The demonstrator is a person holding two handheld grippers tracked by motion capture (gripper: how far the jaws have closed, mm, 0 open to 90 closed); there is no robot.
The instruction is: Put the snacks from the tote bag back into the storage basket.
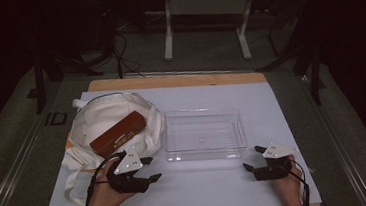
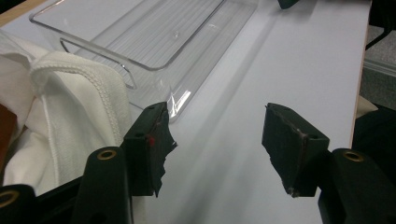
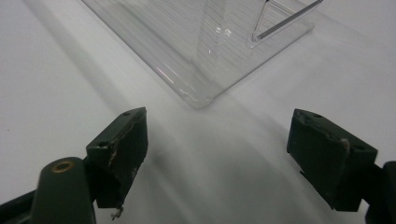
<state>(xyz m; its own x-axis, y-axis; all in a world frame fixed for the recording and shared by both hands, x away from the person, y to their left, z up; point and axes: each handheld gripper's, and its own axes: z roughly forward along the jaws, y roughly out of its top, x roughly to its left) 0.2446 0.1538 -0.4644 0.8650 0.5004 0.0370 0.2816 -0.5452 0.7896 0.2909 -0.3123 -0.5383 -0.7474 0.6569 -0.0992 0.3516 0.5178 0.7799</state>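
We take the long brown rectangular box (image 1: pixel 118 133) as the thing in hand; it lies diagonally on top of the crumpled cream cloth tote bag (image 1: pixel 97 121) at about nine o'clock on the white worktop (image 1: pixel 271 105), with the empty clear plastic rectangular tray (image 1: pixel 205 133) just beside the bag toward the centre.

Our left tool (image 1: pixel 149 168) sits at about seven o'clock, just short of the box's near end and near the bag's edge. In the left gripper view its jaws stand apart with nothing between them, only bare worktop, with the bag's stitched hem beside one jaw. Our right tool (image 1: pixel 255 158) rests at about five o'clock, off the tray's near right corner, jaws likewise spread and released.

We judge the box stiff and fairly light, with smooth, possibly glossy faces that could slip. Its narrow width suits a pinch across the long sides near the middle, so it stays level. The bag beneath is soft and will give, so pressing down would sink the box into folds; a loose strap could snag.
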